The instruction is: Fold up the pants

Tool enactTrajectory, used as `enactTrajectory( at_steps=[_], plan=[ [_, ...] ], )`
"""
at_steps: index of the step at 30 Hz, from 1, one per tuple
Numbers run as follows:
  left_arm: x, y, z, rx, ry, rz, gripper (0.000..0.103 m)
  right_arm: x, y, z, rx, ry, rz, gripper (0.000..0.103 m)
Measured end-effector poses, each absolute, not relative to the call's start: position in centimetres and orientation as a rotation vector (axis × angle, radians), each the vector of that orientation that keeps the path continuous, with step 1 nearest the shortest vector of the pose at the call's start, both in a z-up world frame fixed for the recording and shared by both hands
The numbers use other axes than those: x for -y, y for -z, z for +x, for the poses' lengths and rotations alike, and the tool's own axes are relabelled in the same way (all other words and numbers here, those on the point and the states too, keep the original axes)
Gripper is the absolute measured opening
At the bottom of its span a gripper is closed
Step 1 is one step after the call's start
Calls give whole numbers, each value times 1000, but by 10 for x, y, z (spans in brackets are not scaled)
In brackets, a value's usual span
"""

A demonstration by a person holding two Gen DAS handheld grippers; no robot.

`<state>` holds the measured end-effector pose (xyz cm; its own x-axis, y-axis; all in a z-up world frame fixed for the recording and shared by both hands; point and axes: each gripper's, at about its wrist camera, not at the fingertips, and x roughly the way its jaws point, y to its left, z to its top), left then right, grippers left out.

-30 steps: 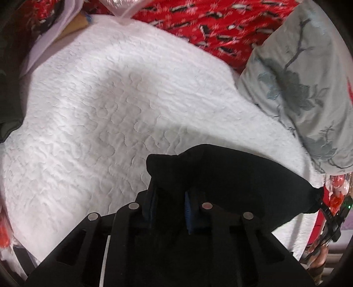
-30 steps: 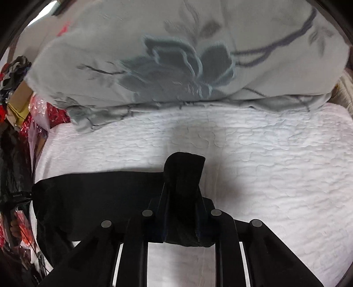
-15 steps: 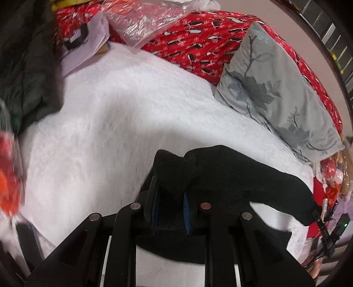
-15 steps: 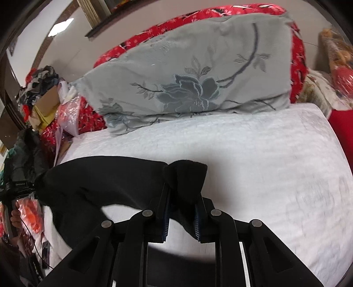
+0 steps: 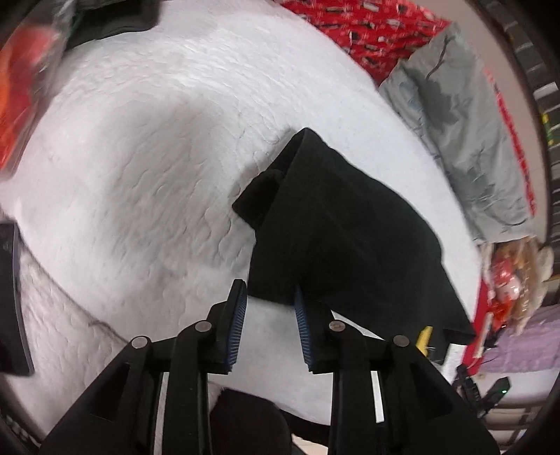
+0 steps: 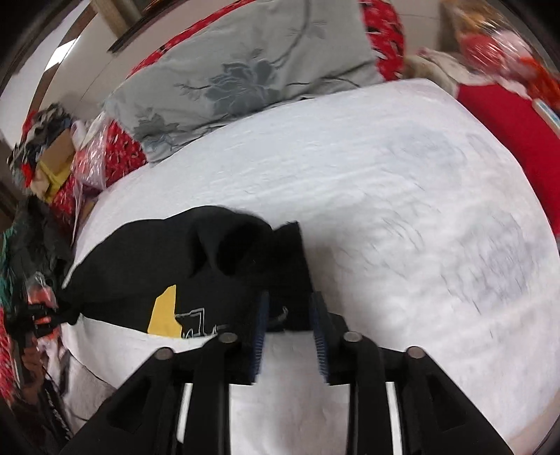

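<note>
Item: release of a fold, black pants on a white quilted bed.

Left tongs (image 5: 269,308): blue-ridged pads (image 5: 236,322) standing apart and opening. The near hem of the black pants (image 5: 350,238) lies just beyond the tips and touches neither pad; only bare quilt shows between them. Released.

Right tongs (image 6: 288,325): jaws opening. A dark corner of the pants (image 6: 224,266) sits between the pads (image 6: 259,336); the left pad looks to brush it and the right stands clear, though motion blur keeps this from being sure. Judged released, cloth not yet clear.

Pants: folded over on themselves, lying on the bed cover (image 5: 140,157) just ahead of both tongs. The upper corner, farthest from the left tongs, shows an under-layer poking out past the top layer. Seen from the right tongs, the cloth humps up in a loose bulge, and a yellow patch with white lettering (image 6: 164,311) shows at the near edge.

Grey floral pillow (image 6: 245,70): well beyond the pants, at the far edge of the bed; red patterned bedding (image 5: 378,31) behind it.

Handling note (judgement): let both sets of tongs open fully before drawing them back low and straight, so that no pad drags the top layer. The right corner needs the most care. The hump and the offset corner will probably want smoothing before any further fold.
</note>
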<state>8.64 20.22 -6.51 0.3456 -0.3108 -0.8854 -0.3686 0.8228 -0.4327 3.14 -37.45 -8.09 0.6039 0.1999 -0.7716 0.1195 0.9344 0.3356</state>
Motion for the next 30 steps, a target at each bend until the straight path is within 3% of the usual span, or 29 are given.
enactTrajectory(
  at_steps=[2,4,6,7,14,26,28,30],
  plan=[
    [-205,56,76,-1217,-20,-705,26,383,75,22,-913,-46,436,43],
    [-204,51,71,-1199,6,-758,37,386,70,17,-902,-56,495,51],
    [-198,45,71,-1182,41,-794,54,387,66,18,-898,-79,561,55],
    [-194,44,73,-1182,48,-799,55,386,65,21,-897,-93,603,58],
    [-182,61,108,-1254,29,-830,55,374,83,55,-940,-166,956,64],
    [-188,83,143,-1329,-65,-808,55,351,117,112,-1020,-83,1131,64],
    [-186,86,149,-1344,-86,-781,52,357,124,117,-1016,-47,1188,64],
    [-186,86,159,-1348,-118,-756,15,360,131,124,-1021,-17,1217,60]
  ],
)
